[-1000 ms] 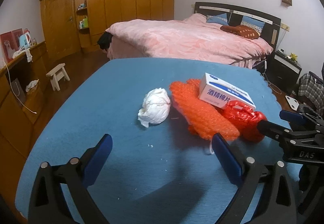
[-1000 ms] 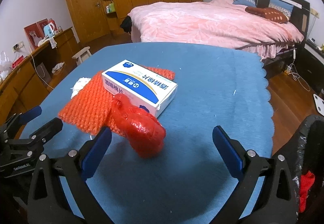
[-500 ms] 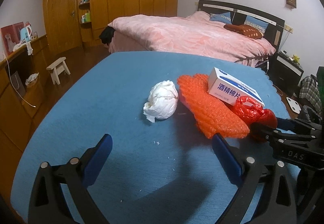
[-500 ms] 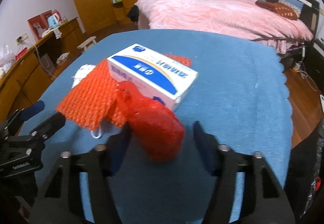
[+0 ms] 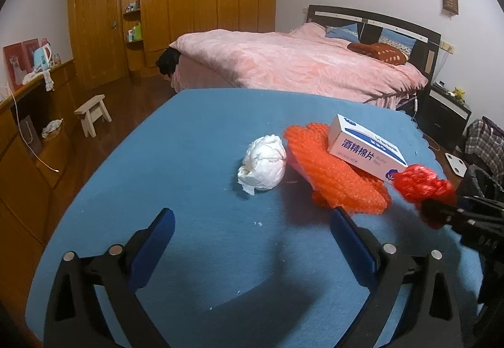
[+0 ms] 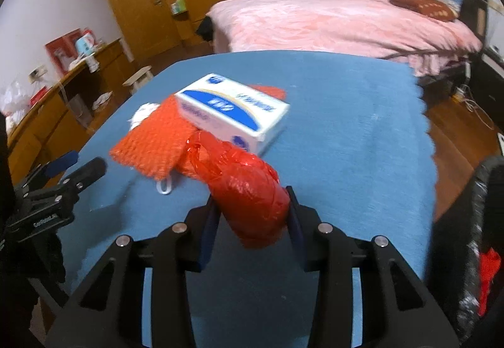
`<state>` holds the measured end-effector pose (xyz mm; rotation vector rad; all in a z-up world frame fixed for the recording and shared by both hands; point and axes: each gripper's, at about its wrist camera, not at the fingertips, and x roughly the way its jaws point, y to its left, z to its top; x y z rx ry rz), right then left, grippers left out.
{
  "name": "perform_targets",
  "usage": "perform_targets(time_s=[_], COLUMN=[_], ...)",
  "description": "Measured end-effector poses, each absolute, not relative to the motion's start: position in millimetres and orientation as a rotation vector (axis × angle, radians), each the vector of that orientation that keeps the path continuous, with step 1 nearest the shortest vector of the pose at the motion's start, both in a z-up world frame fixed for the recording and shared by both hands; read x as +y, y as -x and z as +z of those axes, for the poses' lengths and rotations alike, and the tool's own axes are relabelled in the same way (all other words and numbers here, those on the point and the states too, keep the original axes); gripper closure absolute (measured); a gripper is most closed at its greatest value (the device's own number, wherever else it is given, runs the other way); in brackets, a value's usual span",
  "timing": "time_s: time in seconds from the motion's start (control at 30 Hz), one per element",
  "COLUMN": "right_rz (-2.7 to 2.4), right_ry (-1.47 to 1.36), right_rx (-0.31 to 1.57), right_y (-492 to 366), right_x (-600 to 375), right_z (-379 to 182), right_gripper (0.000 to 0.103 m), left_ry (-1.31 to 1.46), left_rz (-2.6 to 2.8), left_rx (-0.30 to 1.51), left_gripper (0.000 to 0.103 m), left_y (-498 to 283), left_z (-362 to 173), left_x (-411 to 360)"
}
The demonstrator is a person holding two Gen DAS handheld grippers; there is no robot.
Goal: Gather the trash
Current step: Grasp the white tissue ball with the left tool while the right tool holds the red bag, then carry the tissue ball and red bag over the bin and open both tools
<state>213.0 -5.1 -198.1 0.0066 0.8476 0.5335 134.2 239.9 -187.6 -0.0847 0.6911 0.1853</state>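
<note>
My right gripper (image 6: 252, 206) is shut on a crumpled red plastic bag (image 6: 249, 187) and holds it just above the blue table (image 6: 346, 127); the bag also shows in the left wrist view (image 5: 422, 184). Behind it lie an orange bubble-wrap sheet (image 6: 151, 140) and a white and blue box (image 6: 233, 108) resting on it. In the left wrist view a white crumpled paper ball (image 5: 264, 163) sits left of the orange sheet (image 5: 334, 171) and the box (image 5: 365, 146). My left gripper (image 5: 249, 228) is open and empty, short of the paper ball.
A black trash bag (image 6: 472, 237) with red trash inside stands off the table's right edge. A pink bed (image 5: 299, 64) lies beyond the table. A wooden wardrobe (image 5: 189, 1), a small stool (image 5: 93, 113) and a side counter (image 5: 28, 115) are to the left.
My right gripper has closed on the red plastic bag and lifted it slightly off the table. My left gripper stayed open and drew back a little.
</note>
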Motion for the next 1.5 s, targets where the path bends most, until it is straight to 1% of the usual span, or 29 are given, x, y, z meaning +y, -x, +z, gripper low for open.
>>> perform_targets(time_s=[0.27, 0.63, 0.67, 0.7, 0.73, 0.77, 0.8, 0.87, 0.9, 1.0, 1.27, 1.5], right_rz=[0.389, 0.358, 0.359, 0.359, 0.36, 0.361, 0.362, 0.366, 0.368, 0.372, 0.383, 0.397], right_ry=[-0.045, -0.061, -0.058, -0.057, -0.055, -0.055, -0.054, -0.048, -0.045, -0.041, -0.042, -0.048], right_rx=[0.859, 0.864, 0.865, 0.866, 0.868, 0.868, 0.868, 0.867, 0.866, 0.863, 0.854, 0.854], right_y=[-234, -251, -252, -252, -252, -252, -252, -252, -252, -250, -241, -226], right_x=[-34, -39, -38, -38, -38, -37, -37, -37, -37, -36, -43, -48], right_z=[-208, -215, -216, -216, -216, -216, -215, -214, -213, -211, -201, -193], right_gripper=[0.064, 0.064, 0.064, 0.064, 0.064, 0.064, 0.064, 0.064, 0.064, 0.064, 0.064, 0.064], left_ry=[0.082, 0.146, 0.155, 0.161, 0.166, 0.168, 0.166, 0.167, 0.167, 0.171, 0.193, 0.147], left_rz=[0.217, 0.158, 0.144, 0.133, 0.116, 0.103, 0.088, 0.059, 0.058, 0.061, 0.109, 0.107], left_rx=[0.695, 0.776, 0.787, 0.793, 0.805, 0.814, 0.827, 0.835, 0.829, 0.804, 0.789, 0.785], left_gripper=[0.007, 0.02, 0.023, 0.028, 0.032, 0.04, 0.051, 0.064, 0.066, 0.068, 0.068, 0.068], left_y=[-155, -208, -214, -216, -219, -221, -223, -224, -222, -215, -182, -155], left_z=[-193, -211, -213, -215, -217, -219, -221, -222, -221, -216, -205, -195], left_x=[246, 267, 267, 266, 265, 264, 262, 259, 258, 256, 255, 239])
